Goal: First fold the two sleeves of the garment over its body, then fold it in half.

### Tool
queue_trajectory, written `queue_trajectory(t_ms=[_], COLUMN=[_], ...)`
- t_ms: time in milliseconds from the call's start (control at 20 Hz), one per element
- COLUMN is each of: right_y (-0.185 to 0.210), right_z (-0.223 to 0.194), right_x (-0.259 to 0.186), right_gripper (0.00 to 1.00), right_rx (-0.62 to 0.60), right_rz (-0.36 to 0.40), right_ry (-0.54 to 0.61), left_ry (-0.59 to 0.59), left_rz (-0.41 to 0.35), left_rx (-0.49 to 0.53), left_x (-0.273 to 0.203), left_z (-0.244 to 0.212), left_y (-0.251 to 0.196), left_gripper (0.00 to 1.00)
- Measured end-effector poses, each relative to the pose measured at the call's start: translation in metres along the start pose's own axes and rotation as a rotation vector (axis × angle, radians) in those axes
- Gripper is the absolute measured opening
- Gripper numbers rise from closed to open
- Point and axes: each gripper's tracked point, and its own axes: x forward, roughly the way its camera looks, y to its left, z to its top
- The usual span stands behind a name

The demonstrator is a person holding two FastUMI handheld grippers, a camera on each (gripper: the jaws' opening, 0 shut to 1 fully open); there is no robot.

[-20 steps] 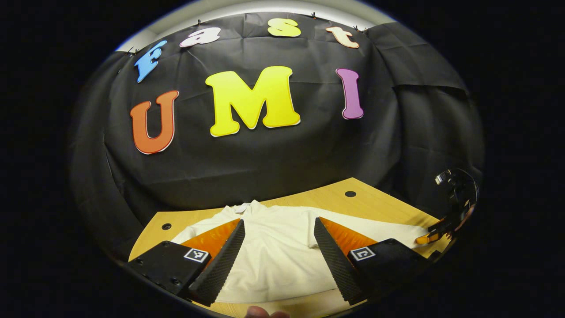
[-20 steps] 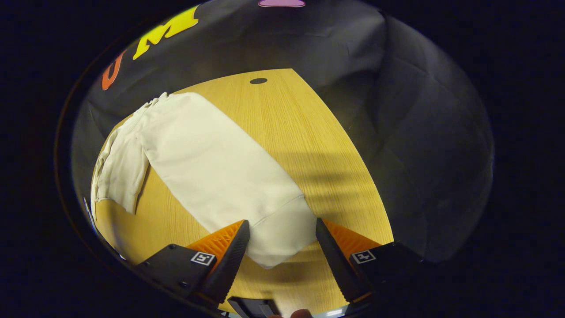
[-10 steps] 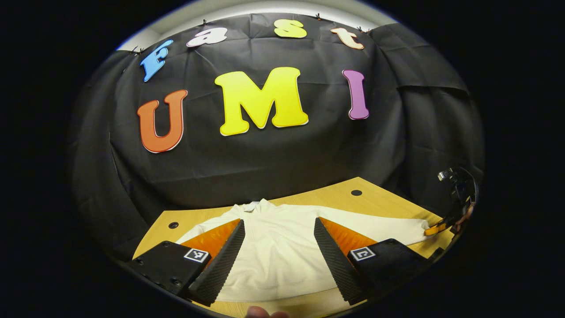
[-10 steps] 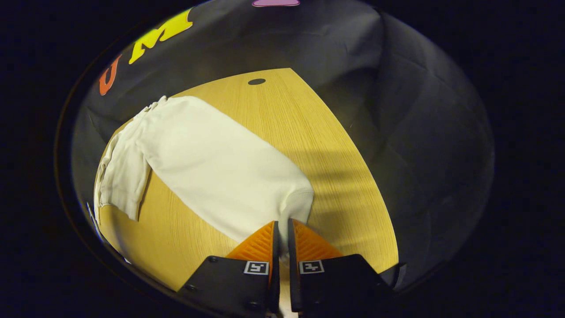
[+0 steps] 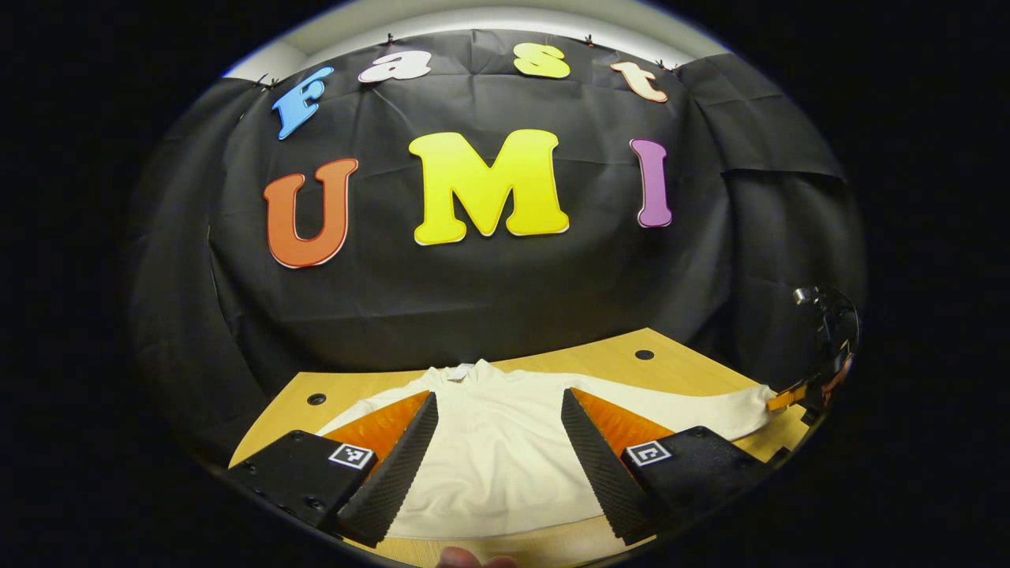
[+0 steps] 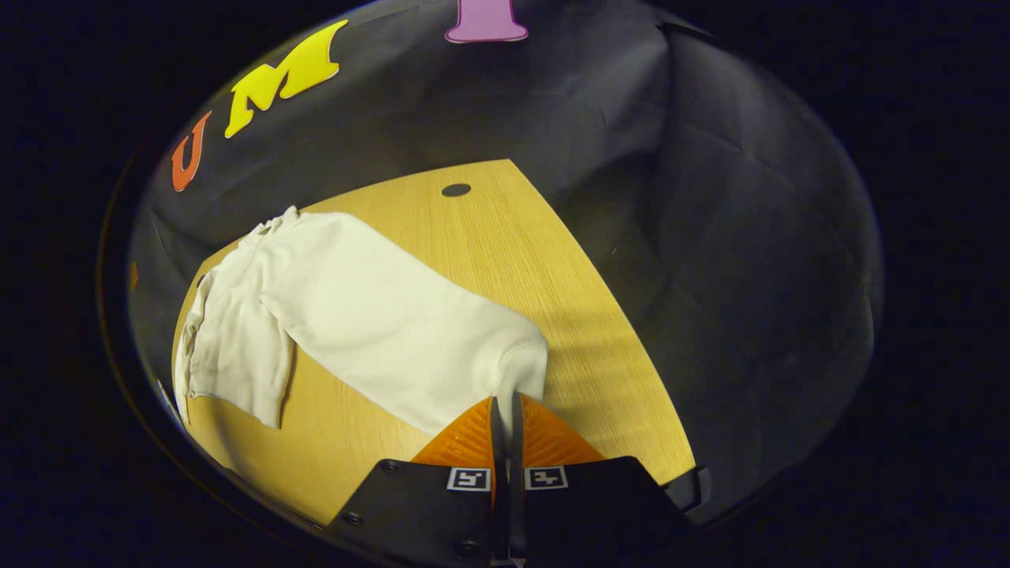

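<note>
Since a second ago the right gripper (image 6: 505,410) has clenched on the sleeve cuff (image 6: 525,367) at 6 o'clock, lifting it slightly, while the left gripper (image 5: 499,442) hangs released over the white garment (image 5: 497,465) spread on the table (image 5: 600,359); I judge no fold done
</note>
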Motion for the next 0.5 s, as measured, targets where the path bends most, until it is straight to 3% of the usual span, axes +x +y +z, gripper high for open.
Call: queue_trajectory(t_ms=[300,500], right_y=[0.041,0.097], right_z=[0.076,0.13], right_x=[-0.053,-0.081], right_gripper=[0.01,0.0], right_rx=[-0.009,-0.055], right_rz=[0.069,0.136], right_ry=[-0.136,-0.223], left_ry=[-0.013,-0.012], left_rz=[0.081,0.132], left_rx=[0.02,0.003], left_x=[-0.006,-0.015], left_z=[-0.005,-0.013], left_y=[0.05,0.084], left_gripper=[1.0,1.0])
